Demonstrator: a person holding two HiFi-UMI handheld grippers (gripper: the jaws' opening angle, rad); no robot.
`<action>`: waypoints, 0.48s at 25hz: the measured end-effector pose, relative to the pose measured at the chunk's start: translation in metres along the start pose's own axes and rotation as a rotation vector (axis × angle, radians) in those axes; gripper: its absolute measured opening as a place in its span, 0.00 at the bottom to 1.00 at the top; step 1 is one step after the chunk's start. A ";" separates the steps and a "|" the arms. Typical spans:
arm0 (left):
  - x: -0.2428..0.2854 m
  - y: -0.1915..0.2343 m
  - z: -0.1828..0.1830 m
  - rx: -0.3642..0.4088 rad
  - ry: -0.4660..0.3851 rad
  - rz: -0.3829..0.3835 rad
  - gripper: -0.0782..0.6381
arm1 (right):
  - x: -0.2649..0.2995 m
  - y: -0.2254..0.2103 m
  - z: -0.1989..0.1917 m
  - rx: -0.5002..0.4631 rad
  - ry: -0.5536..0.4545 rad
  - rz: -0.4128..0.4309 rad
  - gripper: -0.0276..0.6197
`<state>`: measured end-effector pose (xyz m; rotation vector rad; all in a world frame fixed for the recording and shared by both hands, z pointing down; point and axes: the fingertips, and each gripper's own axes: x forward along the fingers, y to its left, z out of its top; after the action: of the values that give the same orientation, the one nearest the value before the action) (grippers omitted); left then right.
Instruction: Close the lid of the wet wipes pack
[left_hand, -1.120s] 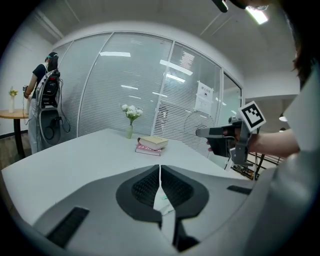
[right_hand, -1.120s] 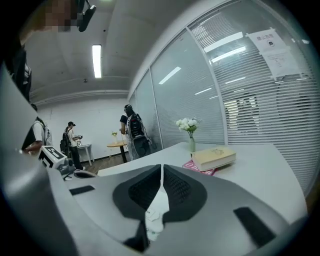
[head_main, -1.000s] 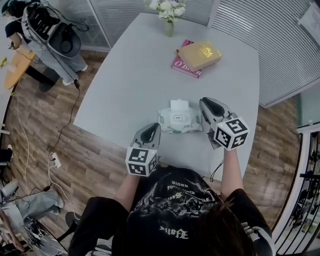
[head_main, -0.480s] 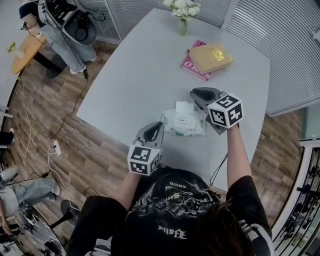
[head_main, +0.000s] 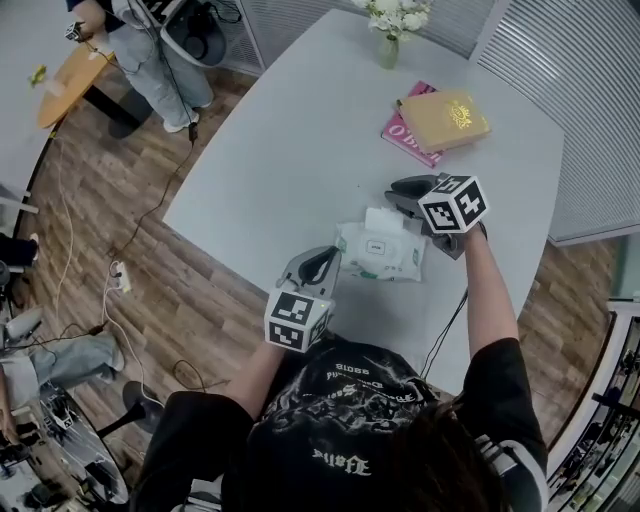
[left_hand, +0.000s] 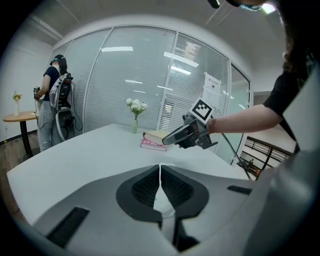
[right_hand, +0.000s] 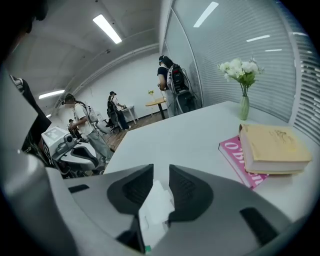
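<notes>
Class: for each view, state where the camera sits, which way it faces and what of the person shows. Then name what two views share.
Head view: on the head, facing steeply down at the table and wet wipes pack; shows hair, shoulders, forearms, left gripper, right gripper.
Left gripper view: on the left gripper, facing across the table over shut jaws; shows the right forearm.
Right gripper view: on the right gripper, facing across the table over opening jaws, the pack's lid between them; no clear body part.
Shared: books and flower vase.
</notes>
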<state>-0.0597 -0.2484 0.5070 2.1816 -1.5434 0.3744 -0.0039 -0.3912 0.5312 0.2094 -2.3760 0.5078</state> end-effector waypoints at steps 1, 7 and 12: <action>0.003 0.000 -0.001 0.003 0.008 -0.004 0.12 | 0.004 -0.002 -0.003 0.011 0.012 0.023 0.20; 0.020 -0.005 -0.013 0.009 0.073 -0.028 0.12 | 0.028 -0.014 -0.025 0.090 0.073 0.110 0.23; 0.036 -0.012 -0.035 -0.030 0.147 -0.046 0.12 | 0.040 -0.020 -0.034 0.154 0.077 0.166 0.23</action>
<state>-0.0346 -0.2572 0.5511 2.1126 -1.4082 0.4829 -0.0077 -0.3958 0.5871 0.0594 -2.2912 0.7648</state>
